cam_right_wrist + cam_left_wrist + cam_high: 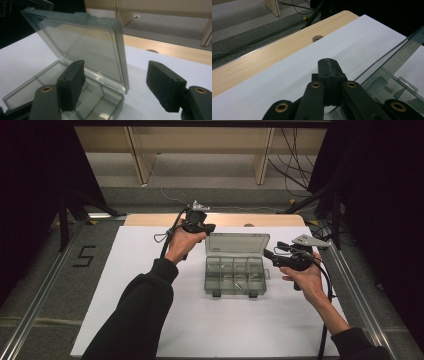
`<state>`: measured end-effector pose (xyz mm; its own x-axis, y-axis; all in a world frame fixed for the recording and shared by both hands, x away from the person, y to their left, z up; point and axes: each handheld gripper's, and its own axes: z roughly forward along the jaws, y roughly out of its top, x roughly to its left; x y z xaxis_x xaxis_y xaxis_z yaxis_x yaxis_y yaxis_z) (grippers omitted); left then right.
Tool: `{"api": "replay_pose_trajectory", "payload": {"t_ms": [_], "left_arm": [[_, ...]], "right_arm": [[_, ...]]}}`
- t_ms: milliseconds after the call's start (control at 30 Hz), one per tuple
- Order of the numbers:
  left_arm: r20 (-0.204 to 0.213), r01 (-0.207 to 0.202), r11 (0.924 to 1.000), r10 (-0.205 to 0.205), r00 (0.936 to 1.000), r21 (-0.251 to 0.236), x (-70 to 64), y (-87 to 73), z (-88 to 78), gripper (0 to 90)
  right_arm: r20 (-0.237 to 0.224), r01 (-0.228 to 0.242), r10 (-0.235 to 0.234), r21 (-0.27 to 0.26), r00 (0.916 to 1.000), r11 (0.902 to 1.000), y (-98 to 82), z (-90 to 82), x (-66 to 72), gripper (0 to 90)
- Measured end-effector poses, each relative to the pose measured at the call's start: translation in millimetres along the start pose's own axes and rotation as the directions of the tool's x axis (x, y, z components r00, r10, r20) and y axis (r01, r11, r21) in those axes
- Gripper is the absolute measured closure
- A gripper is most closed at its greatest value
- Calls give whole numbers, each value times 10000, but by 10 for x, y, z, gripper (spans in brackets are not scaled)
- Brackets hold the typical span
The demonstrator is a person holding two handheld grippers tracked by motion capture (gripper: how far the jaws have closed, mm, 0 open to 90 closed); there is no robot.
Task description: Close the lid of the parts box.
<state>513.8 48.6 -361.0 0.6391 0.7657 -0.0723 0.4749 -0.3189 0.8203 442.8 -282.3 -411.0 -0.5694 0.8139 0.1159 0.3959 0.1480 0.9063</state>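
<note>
In the high view, the small items inside the clear compartment box (235,276) are too small to identify. In the left gripper view, the box's raised lid (397,57) is cut off by the right edge. In the right gripper view, the right tool (117,86) hides part of the box's compartments.

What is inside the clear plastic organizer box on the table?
The organizer box stands with its lid open. Dividers split it into compartments, and a few small pale items lie in some; they are too small to identify.
</note>
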Motion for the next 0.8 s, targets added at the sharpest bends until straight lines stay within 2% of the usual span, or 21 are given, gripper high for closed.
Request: {"api": "replay_pose_trajectory", "payload": {"t_ms": [100,133,167,200,233,267,300,333,367,467,500,533,567,600,633,667,800], "left_arm": [[53,-54,10000,54,10000,-36,-19,-31,-22,894],[112,-45,10000,46,9999,-66,-29,-44,-27,894],[110,-69,10000,70,9999,-71,-41,-56,-35,894],[192,-75,9999,76,9998,-69,-53,-68,-41,894],[169,-119,9999,120,9998,-93,-64,-78,-47,894],[245,-138,9999,140,9996,-93,-76,-88,-54,894],[233,-175,9998,177,9996,-79,-90,-98,-59,894],[281,-218,9997,220,9994,-76,-104,-106,-63,894],[295,-247,9997,249,9993,-74,-119,-114,-69,894],[435,-329,9995,329,9985,-15,-158,-133,-88,894],[446,-380,9993,380,9983,-8,-168,-141,-96,894],[528,-322,9995,322,9981,-13,-181,-152,-106,894],[672,-244,9997,246,9974,-36,-191,-165,-121,894],[688,-253,9997,256,9973,-53,-201,-180,-139,894],[751,-224,9997,229,9969,-78,-216,-198,-151,894],[793,-243,9997,247,9965,-56,-230,-216,-166,894],[915,-320,9994,333,9952,-159,-292,-291,-205,894]], "right_arm": [[20,223,-223,-184,9997,9996,19,-29,40,308],[-4,93,-93,-13,10000,10000,27,-60,58,303],[-103,47,-50,-290,9999,9996,28,-57,66,296],[-151,19,-22,-176,9999,9998,35,-80,82,291],[-93,169,-170,-146,9998,9998,45,-103,91,288],[-123,135,-139,-312,9998,9994,46,-108,106,287],[-168,139,-142,-233,9998,9996,55,-133,114,287],[-148,178,-185,-425,9997,9989,58,-137,119,283],[-234,46,-52,-244,9997,9997,66,-166,133,280],[-196,301,-307,-341,9993,9990,75,-204,130,273],[-359,55,-65,-276,9993,9996,77,-217,146,272],[-230,246,-253,-310,9994,9992,79,-227,142,266],[-437,33,-43,-225,9990,9997,84,-244,162,264],[-395,260,-273,-325,9988,9991,85,-247,162,264],[-430,268,-286,-416,9987,9988,86,-249,180,264],[-534,225,-240,-286,9983,9993,90,-268,202,265],[-751,454,-472,-249,9961,9987,103,-299,263,264]]}}
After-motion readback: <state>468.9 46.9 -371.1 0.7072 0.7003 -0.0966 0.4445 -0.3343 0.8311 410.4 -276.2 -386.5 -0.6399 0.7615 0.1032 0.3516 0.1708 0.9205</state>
